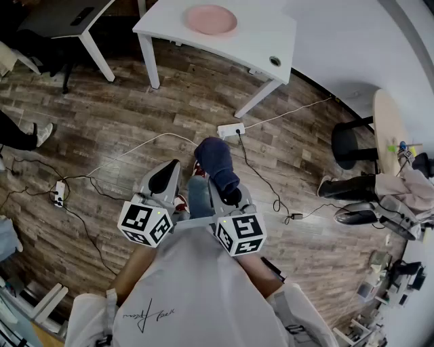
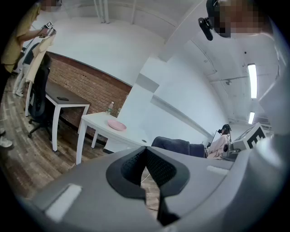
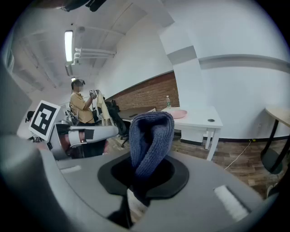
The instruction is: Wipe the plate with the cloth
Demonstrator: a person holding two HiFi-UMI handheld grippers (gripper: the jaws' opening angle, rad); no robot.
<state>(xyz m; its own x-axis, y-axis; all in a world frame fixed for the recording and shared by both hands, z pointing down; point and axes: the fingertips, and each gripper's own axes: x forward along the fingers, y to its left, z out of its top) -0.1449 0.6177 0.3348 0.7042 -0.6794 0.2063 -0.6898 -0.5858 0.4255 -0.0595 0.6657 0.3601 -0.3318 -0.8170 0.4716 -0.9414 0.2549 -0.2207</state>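
Observation:
A pink plate [image 1: 211, 19] lies on a white table [image 1: 264, 34] far ahead of me, across the wooden floor. My right gripper [image 1: 229, 192] is shut on a dark blue cloth [image 1: 217, 161], whose folded end sticks up out of the jaws. In the right gripper view the cloth [image 3: 152, 136] rises in front of the right gripper [image 3: 144, 176], with the plate [image 3: 177, 113] small behind it. My left gripper [image 1: 165, 179] is shut and empty beside it. In the left gripper view the left gripper [image 2: 146, 159] points toward the plate [image 2: 117, 125].
A power strip [image 1: 230, 129] and cables lie on the floor between me and the table. A dark desk [image 1: 68, 17] stands at the far left. At the right are a round table [image 1: 386, 129] and a chair [image 1: 349, 142]. A person [image 3: 80, 106] stands by the brick wall.

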